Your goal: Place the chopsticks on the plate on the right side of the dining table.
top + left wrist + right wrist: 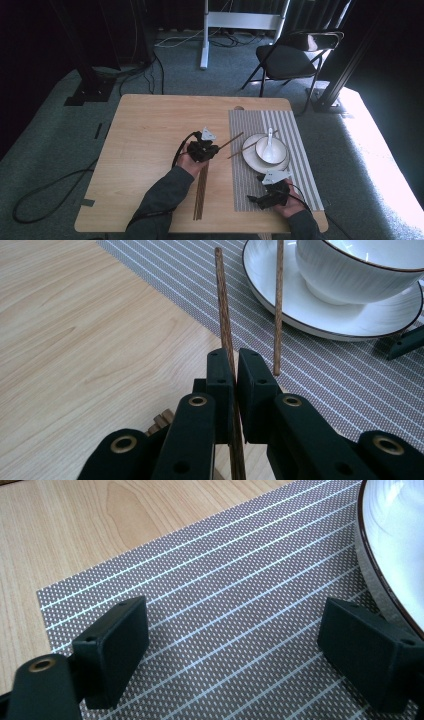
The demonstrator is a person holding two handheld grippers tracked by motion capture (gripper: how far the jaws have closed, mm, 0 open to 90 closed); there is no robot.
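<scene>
Wooden chopstick point(224, 305) clamped between jaws of left gripper point(235, 371), tip out over striped placemat point(165, 287) toward plate point(280, 300). Second chopstick point(278, 305) leans on plate rim just beside. Bundle of spare chopsticks point(201, 196) lies on table point(150, 130). Right gripper point(235, 645) idle above placemat, jaws wide, nothing between. Step, by my reading: placing chopstick at setting. Next move needs lowering alongside its partner, then release.

Over on the desk point(150, 125) a striped mat point(295, 150) carries a plate point(250, 157) with a bowl point(280, 150) and white spoon point(270, 137), spare sticks point(201, 197) lie nearer, and a folding chair point(292, 57) stands behind.
</scene>
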